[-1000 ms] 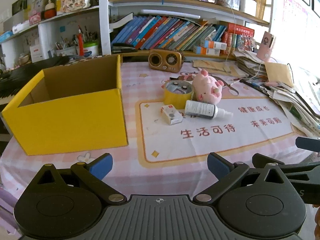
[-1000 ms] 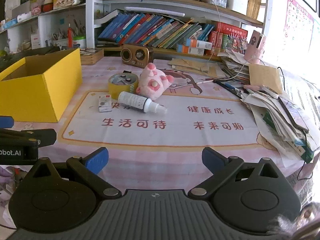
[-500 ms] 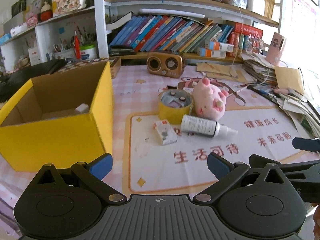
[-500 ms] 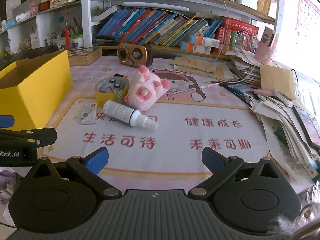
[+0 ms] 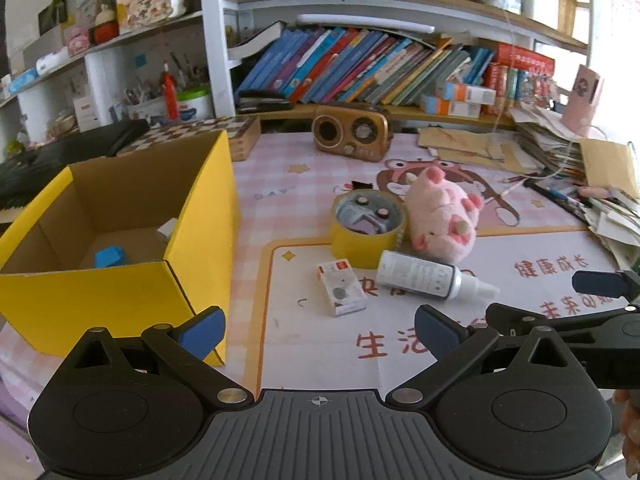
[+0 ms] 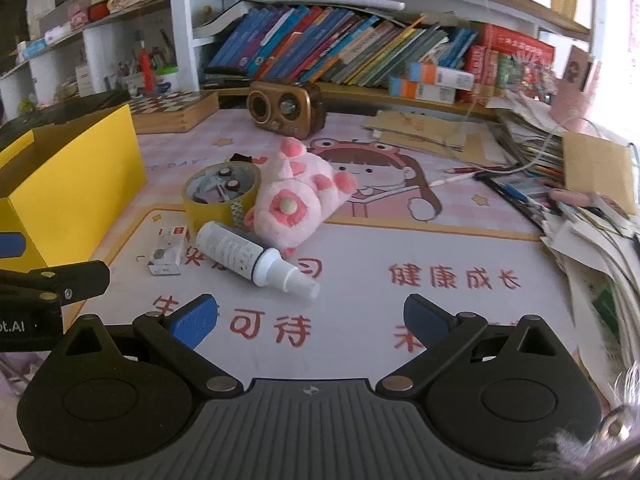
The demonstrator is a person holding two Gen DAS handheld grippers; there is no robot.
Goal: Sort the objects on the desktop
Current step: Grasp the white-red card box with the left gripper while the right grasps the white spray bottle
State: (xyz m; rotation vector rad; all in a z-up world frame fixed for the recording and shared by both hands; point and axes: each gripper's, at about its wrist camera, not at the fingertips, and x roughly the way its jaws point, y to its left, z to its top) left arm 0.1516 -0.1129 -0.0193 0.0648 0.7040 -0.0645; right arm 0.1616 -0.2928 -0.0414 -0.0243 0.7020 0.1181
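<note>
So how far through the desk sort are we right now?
Barely started. The yellow box already holds a blue item and a white one. Nothing is in hand: left gripper and right gripper are open and empty. Left on the mat: tape roll, pink plush pig, spray bottle, small carton.

One box [image 5: 120, 280], tape roll [image 5: 366, 226], plush [image 5: 442, 216], bottle [image 5: 424, 276].
</note>
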